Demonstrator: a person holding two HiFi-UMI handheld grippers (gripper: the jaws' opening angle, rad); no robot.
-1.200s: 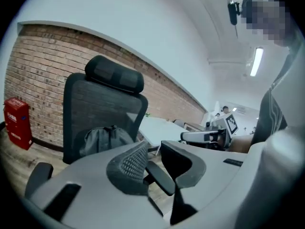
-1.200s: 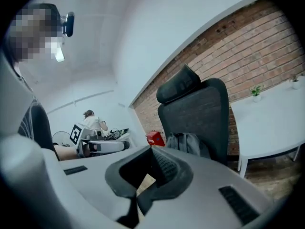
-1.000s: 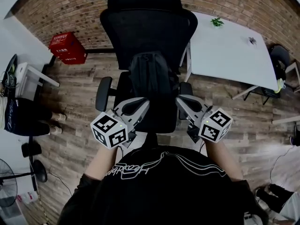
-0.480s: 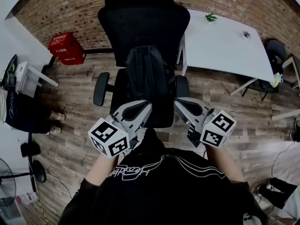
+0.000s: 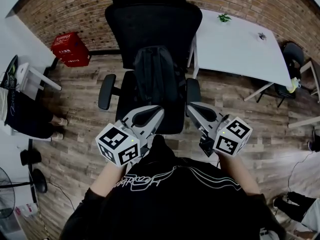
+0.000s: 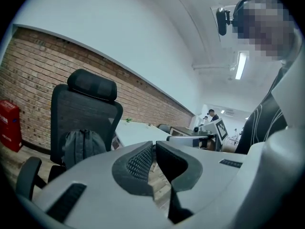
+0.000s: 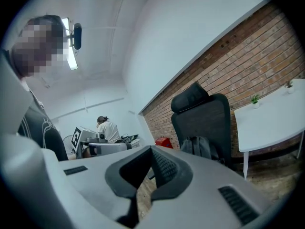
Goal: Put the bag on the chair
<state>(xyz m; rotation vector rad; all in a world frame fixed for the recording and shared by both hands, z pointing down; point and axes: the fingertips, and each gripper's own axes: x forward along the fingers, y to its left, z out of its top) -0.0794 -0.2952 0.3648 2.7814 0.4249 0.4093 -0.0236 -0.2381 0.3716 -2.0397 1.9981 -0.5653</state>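
Note:
A dark backpack (image 5: pixel 157 81) stands upright on the seat of the black office chair (image 5: pixel 150 19), leaning against its backrest. It also shows in the left gripper view as the backpack (image 6: pixel 83 147) and in the right gripper view as the backpack (image 7: pixel 196 148). My left gripper (image 5: pixel 156 110) hangs shut and empty just in front of the seat's left front. My right gripper (image 5: pixel 191 108) is shut and empty at the seat's right front. Neither touches the bag. In each gripper view the jaws meet with nothing between them.
A white table (image 5: pixel 240 46) with a small plant (image 5: pixel 224 18) stands right of the chair. A red crate (image 5: pixel 70 50) sits by the brick wall at left. A desk edge and a person's legs (image 5: pixel 30 119) are far left. Wooden floor surrounds the chair.
The view has drifted slightly, so the chair and bag sit a little higher in the frame. Both grippers stay shut near the seat's front edge.

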